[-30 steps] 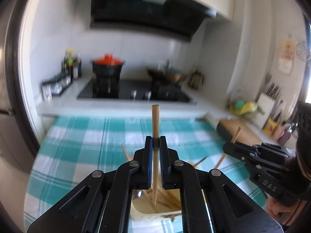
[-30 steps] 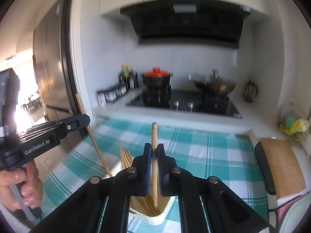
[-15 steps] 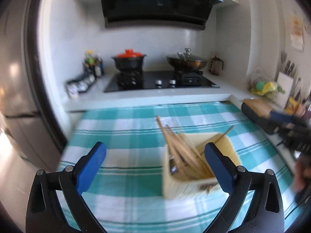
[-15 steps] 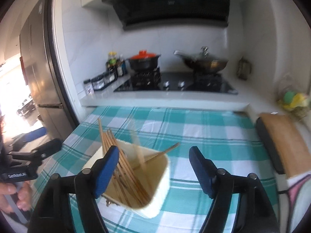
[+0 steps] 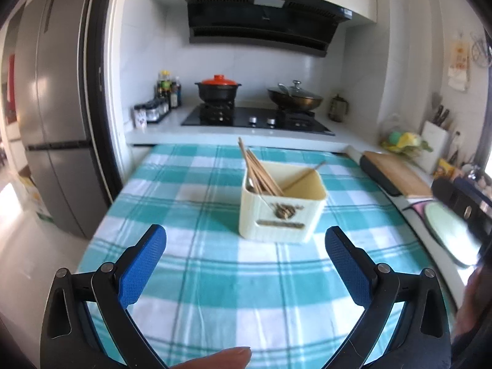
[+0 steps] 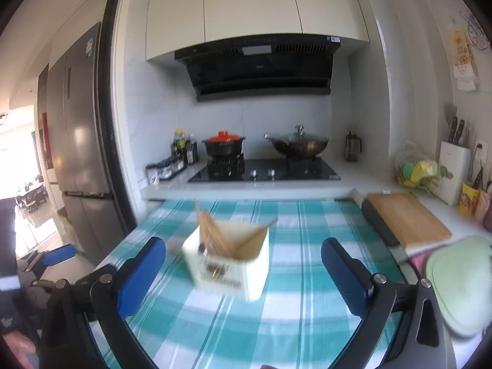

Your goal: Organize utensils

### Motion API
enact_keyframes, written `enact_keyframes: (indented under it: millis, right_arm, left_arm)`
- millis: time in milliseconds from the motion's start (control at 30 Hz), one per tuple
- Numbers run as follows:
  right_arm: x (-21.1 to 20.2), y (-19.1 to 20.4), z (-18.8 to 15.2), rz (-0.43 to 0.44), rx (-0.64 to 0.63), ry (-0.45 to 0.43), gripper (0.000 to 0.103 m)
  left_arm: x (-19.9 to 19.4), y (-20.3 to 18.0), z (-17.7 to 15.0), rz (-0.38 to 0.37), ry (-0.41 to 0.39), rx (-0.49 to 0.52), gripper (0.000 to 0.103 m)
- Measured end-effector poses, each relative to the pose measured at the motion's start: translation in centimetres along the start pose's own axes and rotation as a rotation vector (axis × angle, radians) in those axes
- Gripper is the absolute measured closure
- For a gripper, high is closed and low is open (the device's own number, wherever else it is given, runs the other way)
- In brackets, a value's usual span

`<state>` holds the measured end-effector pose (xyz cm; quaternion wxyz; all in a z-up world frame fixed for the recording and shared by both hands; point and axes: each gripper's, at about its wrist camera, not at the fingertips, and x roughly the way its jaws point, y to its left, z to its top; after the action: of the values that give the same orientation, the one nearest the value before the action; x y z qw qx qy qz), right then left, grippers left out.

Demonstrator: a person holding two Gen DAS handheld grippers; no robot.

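Left gripper (image 5: pixel 246 252) and right gripper (image 6: pixel 243 261) are hovering wide open, holding nothing. Ahead, cream utensil holder (image 5: pixel 281 212) is sitting on the checked tablecloth (image 5: pixel 190 190), chopsticks (image 5: pixel 261 175) leaning inside. Stove (image 5: pixel 255 120) is standing beyond.

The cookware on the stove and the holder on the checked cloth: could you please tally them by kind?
Black pot with red lid: 1
Lidded wok: 1
Cream utensil holder, with chopsticks inside: 1
Total: 3
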<state>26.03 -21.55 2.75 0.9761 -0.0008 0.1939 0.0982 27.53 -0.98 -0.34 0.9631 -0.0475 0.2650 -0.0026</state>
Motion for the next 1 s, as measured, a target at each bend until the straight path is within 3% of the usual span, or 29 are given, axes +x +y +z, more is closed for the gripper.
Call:
enact_keyframes:
  millis: [167, 567, 1000]
  right_arm:
    - [-2.2, 1.7, -1.6, -0.006, -0.014, 0.037, 0.000]
    - [-4.0, 3.8, -1.7, -0.025, -0.055, 0.056, 0.000]
    - [-4.4, 3.6, -1.4, -0.060, -0.033, 0.082, 0.000]
  left_arm:
    - [-2.7, -0.7, -0.2, 0.076, -0.009, 0.040, 0.000]
    - [-5.8, -0.9, 0.2, 0.146, -0.057, 0.077, 0.000]
    - [-5.8, -1.1, 0.1, 0.140, -0.050, 0.078, 0.000]
